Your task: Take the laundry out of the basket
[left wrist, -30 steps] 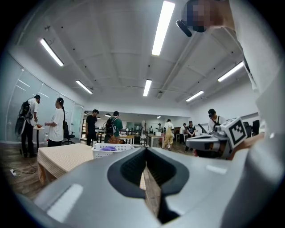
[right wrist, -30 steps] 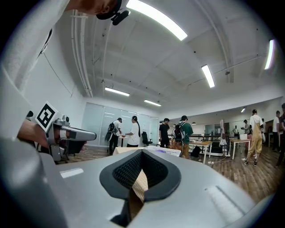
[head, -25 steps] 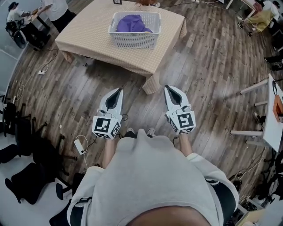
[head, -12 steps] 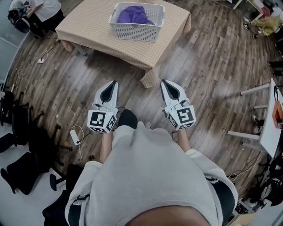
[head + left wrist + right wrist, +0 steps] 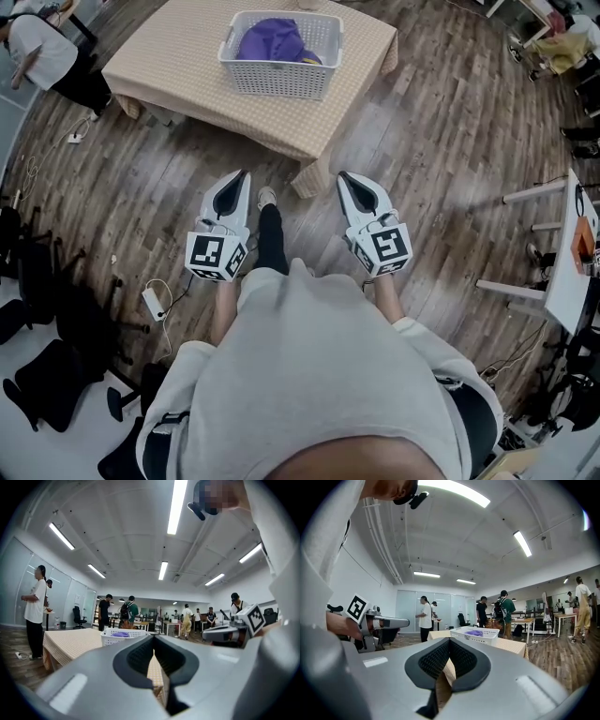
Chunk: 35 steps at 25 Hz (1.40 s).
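Two clenched tools, nothing held, laundry far ahead.
The left gripper (image 5: 242, 174) and right gripper (image 5: 342, 176) point level over the wood floor (image 5: 441, 159) toward the far table (image 5: 169, 66). Their jaw tips are pressed together (only the cut-out behind the tips gapes), gripping and touching nothing. The white basket (image 5: 281, 82) stands on that table with the purple laundry (image 5: 269, 39) lying inside, well apart from both.

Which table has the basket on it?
The tan-cloth table holds the white basket; the white table at the right edge has none.
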{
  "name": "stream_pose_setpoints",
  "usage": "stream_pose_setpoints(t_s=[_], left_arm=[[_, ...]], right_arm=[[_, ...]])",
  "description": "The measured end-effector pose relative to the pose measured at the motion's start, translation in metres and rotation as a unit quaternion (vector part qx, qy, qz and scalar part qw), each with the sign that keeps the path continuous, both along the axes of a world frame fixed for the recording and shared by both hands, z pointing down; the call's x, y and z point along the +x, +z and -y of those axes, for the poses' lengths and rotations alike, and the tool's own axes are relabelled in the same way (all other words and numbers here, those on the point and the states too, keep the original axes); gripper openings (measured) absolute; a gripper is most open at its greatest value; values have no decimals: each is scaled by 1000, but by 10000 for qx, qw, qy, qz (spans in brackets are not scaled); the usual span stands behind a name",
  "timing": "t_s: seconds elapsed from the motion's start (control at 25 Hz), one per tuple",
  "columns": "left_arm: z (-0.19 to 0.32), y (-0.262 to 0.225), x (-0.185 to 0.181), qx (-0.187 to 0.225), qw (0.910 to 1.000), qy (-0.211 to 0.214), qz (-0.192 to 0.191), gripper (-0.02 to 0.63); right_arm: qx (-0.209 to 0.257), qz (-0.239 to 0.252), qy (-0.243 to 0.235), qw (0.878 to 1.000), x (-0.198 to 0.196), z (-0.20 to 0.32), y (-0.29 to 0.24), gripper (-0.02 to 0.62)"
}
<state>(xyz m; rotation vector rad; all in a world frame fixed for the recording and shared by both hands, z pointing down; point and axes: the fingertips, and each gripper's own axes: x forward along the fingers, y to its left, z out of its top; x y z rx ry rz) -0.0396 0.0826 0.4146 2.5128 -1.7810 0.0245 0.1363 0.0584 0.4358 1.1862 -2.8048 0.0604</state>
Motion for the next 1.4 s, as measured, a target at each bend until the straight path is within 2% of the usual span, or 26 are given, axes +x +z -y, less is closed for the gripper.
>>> stream_pose_setpoints(t_s=[0.2, 0.4, 0.6, 0.88, 1.12, 1.4], left_arm=[[56, 13, -19, -24, 9999, 64, -89, 11], [144, 24, -51, -96, 9996, 210, -183, 11], [232, -3, -80, 39, 9987, 485, -144, 11], [335, -51, -118, 430, 9955, 844, -19, 11], [388, -60, -117, 448, 9931, 1083, 12, 11], [407, -37, -114, 165, 9948, 1002, 115, 11]], right_arm=[[-68, -108, 6, 9999, -22, 51, 13, 0], [-85, -250, -32, 9996, -62, 126, 18, 0], [-9, -247, 102, 9996, -101, 207, -6, 0], [386, -174, 468, 9980, -135, 316, -47, 0], [517, -105, 783, 9955, -131, 367, -67, 0], [174, -84, 795, 9966, -121, 396, -46, 0]])
